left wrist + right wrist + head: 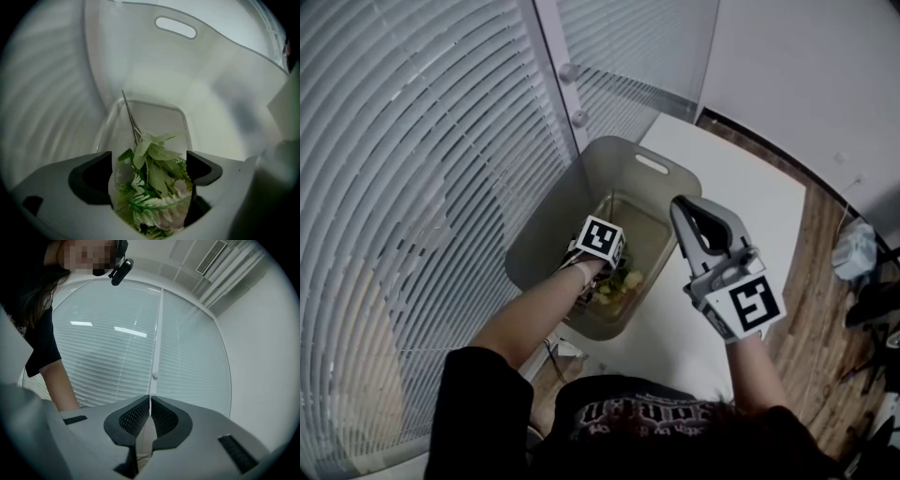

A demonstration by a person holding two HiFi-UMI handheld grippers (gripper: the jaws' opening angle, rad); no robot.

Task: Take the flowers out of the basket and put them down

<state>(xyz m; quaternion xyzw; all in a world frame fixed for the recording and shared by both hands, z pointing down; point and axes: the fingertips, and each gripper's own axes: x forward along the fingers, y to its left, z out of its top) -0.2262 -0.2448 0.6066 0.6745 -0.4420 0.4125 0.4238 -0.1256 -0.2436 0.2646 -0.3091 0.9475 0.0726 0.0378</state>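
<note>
My left tool (150, 176) reaches deep into the pale grey plastic basket (572, 187), jaws spread wide around the bunch of green-leaved artificial flowers (154, 164) lying at its bottom; my right tool (150, 401), jaws pressed together and empty, hovers over the white bench (750, 187) alongside
</note>
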